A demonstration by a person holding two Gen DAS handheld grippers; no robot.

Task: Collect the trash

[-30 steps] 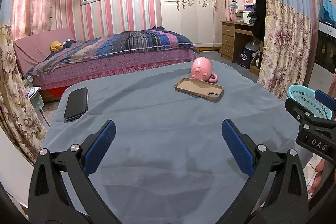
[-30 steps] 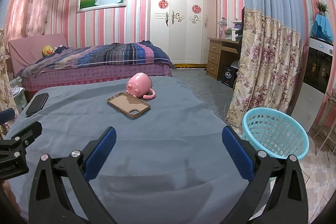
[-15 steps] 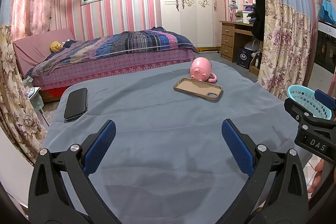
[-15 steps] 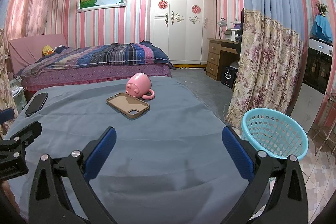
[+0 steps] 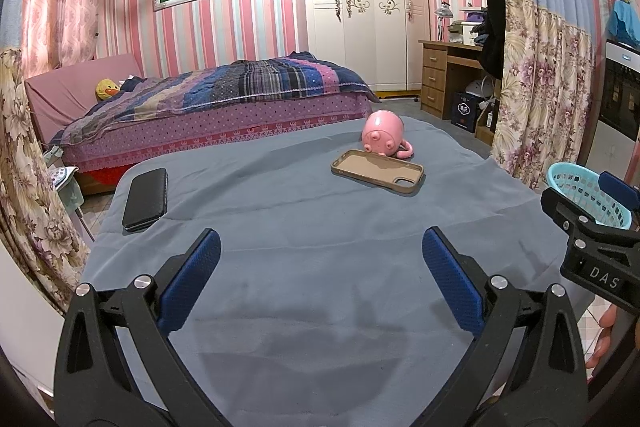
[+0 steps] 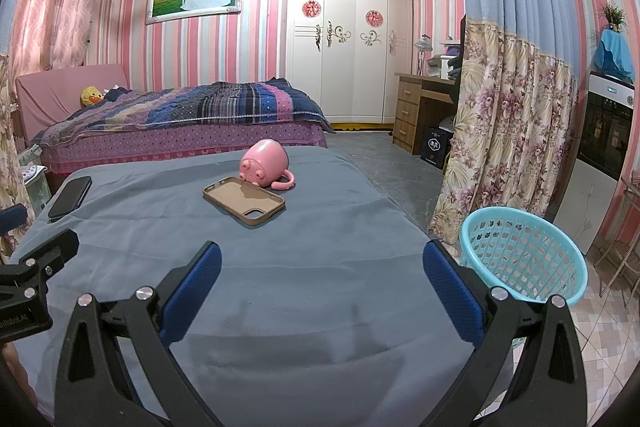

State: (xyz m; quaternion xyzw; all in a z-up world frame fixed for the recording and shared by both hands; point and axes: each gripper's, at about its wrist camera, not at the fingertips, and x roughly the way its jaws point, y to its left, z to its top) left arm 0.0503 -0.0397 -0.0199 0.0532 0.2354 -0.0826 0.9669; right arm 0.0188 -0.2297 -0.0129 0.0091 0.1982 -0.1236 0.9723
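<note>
A light blue mesh basket point(image 6: 524, 255) stands on the floor beside the table's right edge; its rim also shows in the left wrist view point(image 5: 576, 187). My left gripper point(image 5: 320, 267) is open and empty above the near part of the grey-blue cloth table point(image 5: 320, 219). My right gripper point(image 6: 322, 269) is open and empty over the same cloth point(image 6: 320, 227), to the right of the left one. No loose trash shows on the table. On it lie a brown phone case point(image 5: 378, 177) point(image 6: 245, 201), a pink mug on its side point(image 5: 383, 139) point(image 6: 265, 165) and a black phone point(image 5: 145, 199) point(image 6: 71, 197).
A bed point(image 6: 180, 123) with a striped blanket stands behind the table. A floral curtain point(image 6: 508, 131) hangs to the right, with a wooden desk point(image 6: 420, 107) beyond it. A white cabinet point(image 6: 600, 163) stands at the far right on the tiled floor.
Both grippers have stayed open and almost still; the view has only shifted very slightly.
</note>
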